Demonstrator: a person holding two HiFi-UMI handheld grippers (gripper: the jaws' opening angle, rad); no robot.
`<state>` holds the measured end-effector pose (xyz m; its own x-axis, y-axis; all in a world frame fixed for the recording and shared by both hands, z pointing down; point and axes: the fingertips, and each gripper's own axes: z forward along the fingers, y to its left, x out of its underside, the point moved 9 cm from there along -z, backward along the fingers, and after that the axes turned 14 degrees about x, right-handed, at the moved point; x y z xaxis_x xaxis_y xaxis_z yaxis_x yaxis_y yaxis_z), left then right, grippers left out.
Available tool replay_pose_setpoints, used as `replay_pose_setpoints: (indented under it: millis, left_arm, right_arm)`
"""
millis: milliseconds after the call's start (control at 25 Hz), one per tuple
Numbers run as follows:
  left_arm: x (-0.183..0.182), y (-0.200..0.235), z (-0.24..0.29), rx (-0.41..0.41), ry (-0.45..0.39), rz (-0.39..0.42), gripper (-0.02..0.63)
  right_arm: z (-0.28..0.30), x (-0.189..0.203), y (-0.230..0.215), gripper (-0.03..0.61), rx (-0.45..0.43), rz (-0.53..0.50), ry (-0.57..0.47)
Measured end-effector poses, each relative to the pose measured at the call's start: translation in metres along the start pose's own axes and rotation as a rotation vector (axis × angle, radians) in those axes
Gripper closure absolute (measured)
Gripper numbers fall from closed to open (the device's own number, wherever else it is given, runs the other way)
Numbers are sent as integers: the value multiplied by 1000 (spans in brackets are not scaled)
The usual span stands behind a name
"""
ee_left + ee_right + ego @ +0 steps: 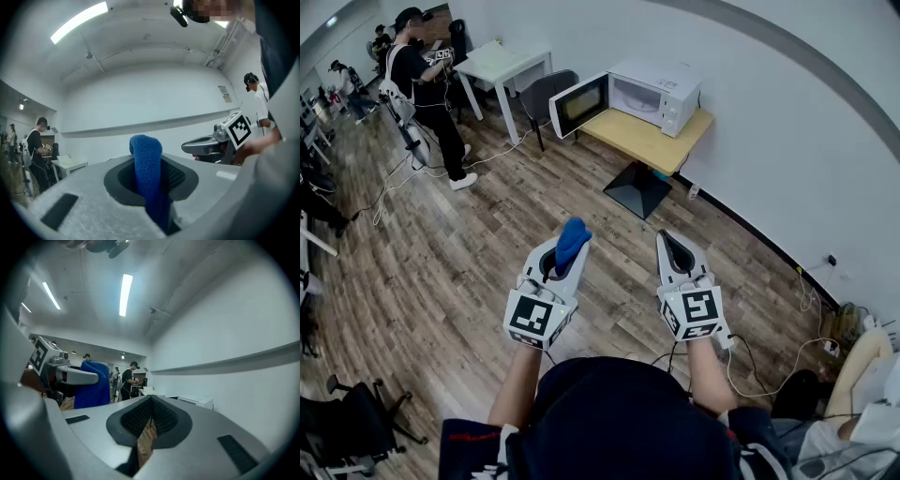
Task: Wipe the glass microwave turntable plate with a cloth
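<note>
Cloth (574, 234), blue and bunched, stood upright in our left tongs (566, 253), which were clenched on it near 6 o'clock in the head view. Our right tongs (677, 246), just beside them at 3 o'clock, were clenched on nothing, jaws together. The white microwave (656, 94) sat well apart at 12 o'clock on the wooden surface (652, 141), its door (578, 105) swung open. We could not make out its plate.

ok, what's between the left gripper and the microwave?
Head view: just bare wood floor between the left gripper, shut on the blue cloth, and the open microwave on its table; the table's black foot lies slightly right.
</note>
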<state>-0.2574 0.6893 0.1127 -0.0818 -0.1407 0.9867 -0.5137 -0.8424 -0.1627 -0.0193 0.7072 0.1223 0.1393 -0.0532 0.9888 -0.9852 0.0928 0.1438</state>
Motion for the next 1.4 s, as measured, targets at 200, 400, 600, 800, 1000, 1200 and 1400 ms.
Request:
replay_pose_setpoints:
  millis: [200,400,600,800,1000,1200,1400]
  left_arm:
    - [1,-9,2,-10,5,-19,551]
    - [4,-17,8,-27,15,-27,551]
    - [9,-32,22,-51,25,-31,551]
    - [11,-53,37,-79,39,-31,551]
    - [16,-69,46,-93,77,-20,551]
    - [13,-68,57,-106,104,-10,551]
    - [15,-59,67,-103,116,0,551]
  right_arm:
    - [-4,6,-6,569,-40,97,-6]
    - [-4,12,-16,569,-57,98,11]
    - [-6,20,-33,569,-89,81,25]
    - [-11,30,-54,569,-115,85,38]
    - [-11,42,-69,569,-140,70,52]
    - [-5,46,-79,569,-156,56,55]
    - [6,53,-82,569,-164,61,64]
